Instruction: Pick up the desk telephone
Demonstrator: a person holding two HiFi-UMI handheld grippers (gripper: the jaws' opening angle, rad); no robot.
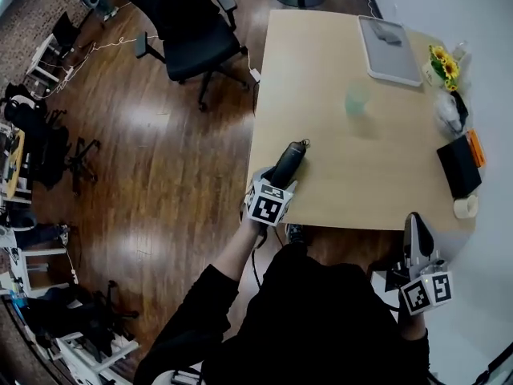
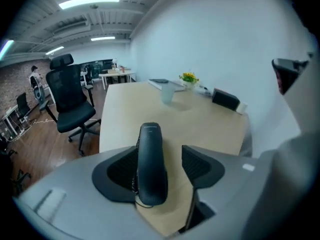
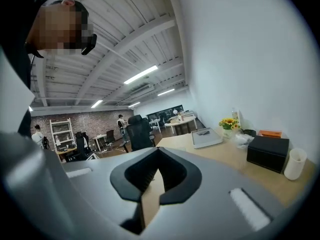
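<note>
A black telephone handset [image 1: 290, 159] lies over the near left part of the pale wooden desk [image 1: 321, 70], with a thin cord at its far tip. My left gripper [image 1: 282, 175] has it between its jaws. In the left gripper view the handset [image 2: 151, 164] rests against the left pad [image 2: 117, 169], and a strip of desk shows between it and the right pad [image 2: 202, 166]. My right gripper [image 1: 417, 229] hangs off the desk's near right corner, jaws together and empty [image 3: 159, 151]. I see no telephone base.
On the desk stand a turquoise cup [image 1: 357, 101], a grey flat tray [image 1: 389, 48], sunflowers in a pot [image 1: 443, 62], a black box [image 1: 458, 167] and a white roll [image 1: 465, 207]. A black office chair [image 1: 188, 30] stands on the wooden floor to the left.
</note>
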